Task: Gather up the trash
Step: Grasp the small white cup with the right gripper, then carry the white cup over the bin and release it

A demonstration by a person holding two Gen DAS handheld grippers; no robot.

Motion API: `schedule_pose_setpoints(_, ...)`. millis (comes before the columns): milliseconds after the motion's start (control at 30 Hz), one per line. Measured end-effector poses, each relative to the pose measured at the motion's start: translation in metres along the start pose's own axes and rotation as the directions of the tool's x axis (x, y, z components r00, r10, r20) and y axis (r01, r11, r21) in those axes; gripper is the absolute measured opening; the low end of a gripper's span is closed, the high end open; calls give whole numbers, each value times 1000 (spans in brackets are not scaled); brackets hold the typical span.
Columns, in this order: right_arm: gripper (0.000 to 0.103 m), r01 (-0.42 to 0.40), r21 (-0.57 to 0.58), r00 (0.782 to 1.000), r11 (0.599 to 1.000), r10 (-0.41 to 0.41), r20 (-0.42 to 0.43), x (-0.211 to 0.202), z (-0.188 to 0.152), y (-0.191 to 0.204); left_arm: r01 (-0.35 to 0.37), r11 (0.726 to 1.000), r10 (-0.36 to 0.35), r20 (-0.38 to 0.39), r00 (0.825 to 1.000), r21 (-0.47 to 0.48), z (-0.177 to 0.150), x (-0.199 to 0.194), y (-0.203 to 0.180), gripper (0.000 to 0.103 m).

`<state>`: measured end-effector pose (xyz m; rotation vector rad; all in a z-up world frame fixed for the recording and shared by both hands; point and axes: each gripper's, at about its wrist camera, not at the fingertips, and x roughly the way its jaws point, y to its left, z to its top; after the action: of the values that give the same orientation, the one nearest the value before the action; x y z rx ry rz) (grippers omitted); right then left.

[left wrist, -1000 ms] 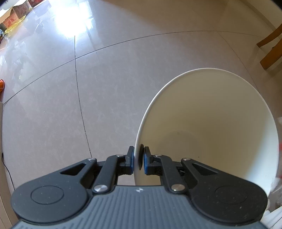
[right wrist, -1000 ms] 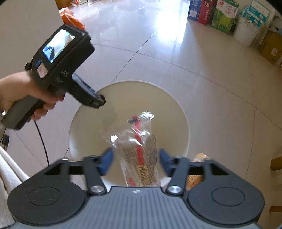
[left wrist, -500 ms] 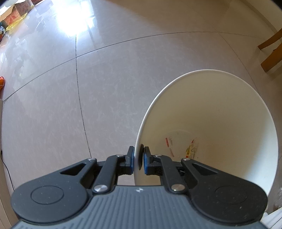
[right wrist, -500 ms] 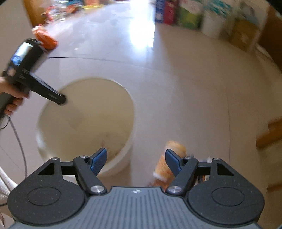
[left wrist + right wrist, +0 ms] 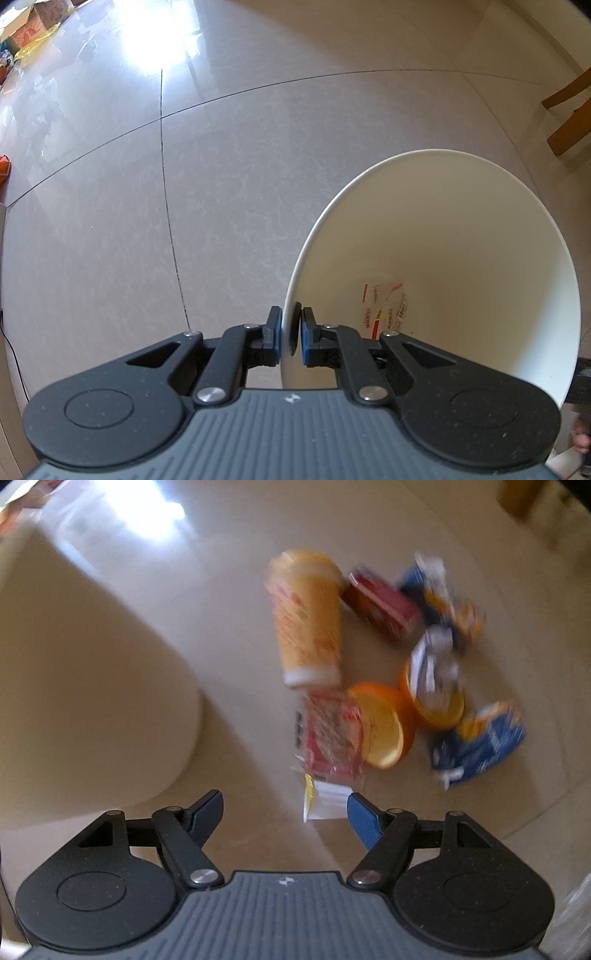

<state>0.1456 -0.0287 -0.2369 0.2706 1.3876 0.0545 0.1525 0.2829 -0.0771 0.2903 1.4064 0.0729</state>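
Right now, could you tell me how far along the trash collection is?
One clear wrapper already lies at the bottom of the white bin, which the left claw grips by its rim. The right claw is open and empty above the floor pile. Left to collect: the orange cup, red box, orange halves, blue packets and red wrapper.
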Motion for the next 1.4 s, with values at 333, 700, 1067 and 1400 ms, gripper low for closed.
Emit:
schedule_pose_setpoints(333,78,76,150,996,986,-68,-58,82,-7,-30,4,1000,-4,1,1000,-3,0,0,1,8)
schedule_pose_setpoints(700,49,91,124,991,988,-79,-105,113,-12,-26,1,1000,-1,0,1000,1,0,1,-1,8)
schedule_pose_setpoints(1067,49,93,-53,990,994,-98,-104,40,9,3,0,1000,0,-7,1000,4,3,1,-2,8)
schedule_pose_setpoints(1400,49,44,-275,999,960,-38,28,-102,42,46,9,1000,-9,-8,1000,-12,2,2,3,8)
